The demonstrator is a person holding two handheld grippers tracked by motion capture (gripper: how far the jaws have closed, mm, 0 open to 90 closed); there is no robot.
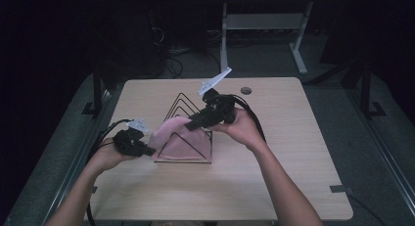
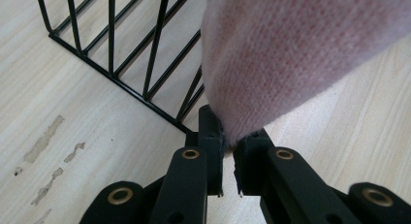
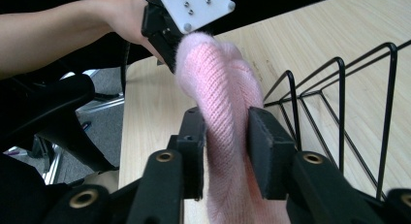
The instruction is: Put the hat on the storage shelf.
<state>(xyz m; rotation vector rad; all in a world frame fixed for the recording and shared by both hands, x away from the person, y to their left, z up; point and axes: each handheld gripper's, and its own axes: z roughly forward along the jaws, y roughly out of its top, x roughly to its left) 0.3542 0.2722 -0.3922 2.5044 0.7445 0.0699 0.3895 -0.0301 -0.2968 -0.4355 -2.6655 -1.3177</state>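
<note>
A pink knitted cloth (image 1: 175, 138) hangs over the front of a black wire rack (image 1: 188, 111) in the middle of the table. My left gripper (image 1: 147, 150) sits at the cloth's left edge, shut on the pink knit (image 2: 271, 59) where it narrows into the jaws. My right gripper (image 1: 192, 123) comes in from the right at the top of the cloth, its jaws closed on a thick fold of the cloth (image 3: 225, 122). In the right gripper view the left gripper (image 3: 169, 40) holds the far end of the same cloth, beside the rack's wire loops (image 3: 339, 103).
The wooden table (image 1: 274, 177) has a round cable hole (image 1: 246, 90) near its far edge. Pale smudges (image 2: 46, 139) mark the wood by the rack's base. Cables trail from both grippers. A white desk frame (image 1: 264, 20) stands on the floor behind the table.
</note>
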